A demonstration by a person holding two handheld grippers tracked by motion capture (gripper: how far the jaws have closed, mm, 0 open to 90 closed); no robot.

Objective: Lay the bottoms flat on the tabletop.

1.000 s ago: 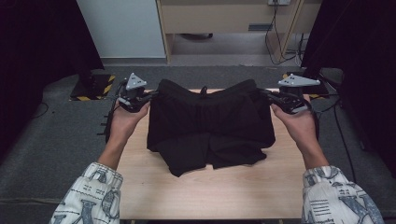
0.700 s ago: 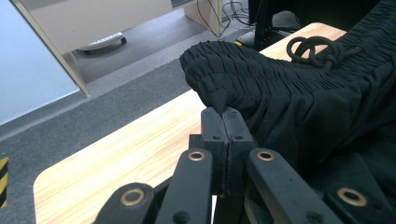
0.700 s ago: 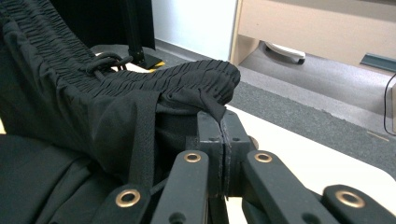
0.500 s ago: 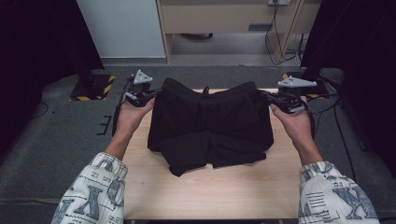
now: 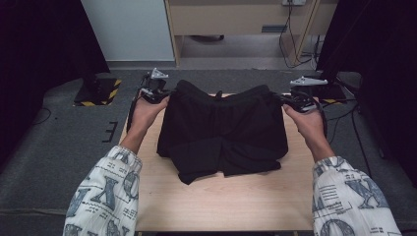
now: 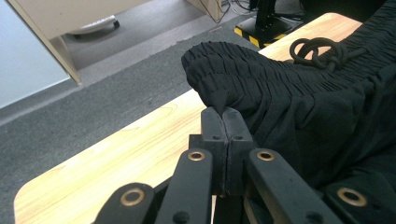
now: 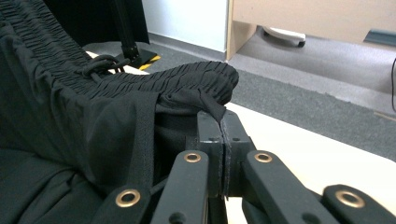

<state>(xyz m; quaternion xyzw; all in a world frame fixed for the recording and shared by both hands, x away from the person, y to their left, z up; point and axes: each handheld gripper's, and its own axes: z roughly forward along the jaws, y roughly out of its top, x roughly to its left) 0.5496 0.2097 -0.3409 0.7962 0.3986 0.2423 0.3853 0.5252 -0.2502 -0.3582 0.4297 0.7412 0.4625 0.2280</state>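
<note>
My left gripper (image 6: 223, 114) and right gripper (image 7: 223, 122) still pinch the black elastic-waisted cloth shorts (image 5: 222, 129), carried slightly farther from me (hem dragging).

Light wooden table (image 5: 221, 201), black shorts (image 5: 221, 132) spread across its far half.

Lab-like recording room, black curtains (image 5: 39, 44), grey carpet (image 5: 59, 147), hazard-striped stand base (image 5: 98, 91), cables (image 5: 290, 29)

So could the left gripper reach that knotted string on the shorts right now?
Probably not as it stands. The left gripper is shut on the corner of the shorts waistband, and the knotted drawstring sits farther along the waistband. It would likely have to let go first; nothing else blocks the way.
</note>
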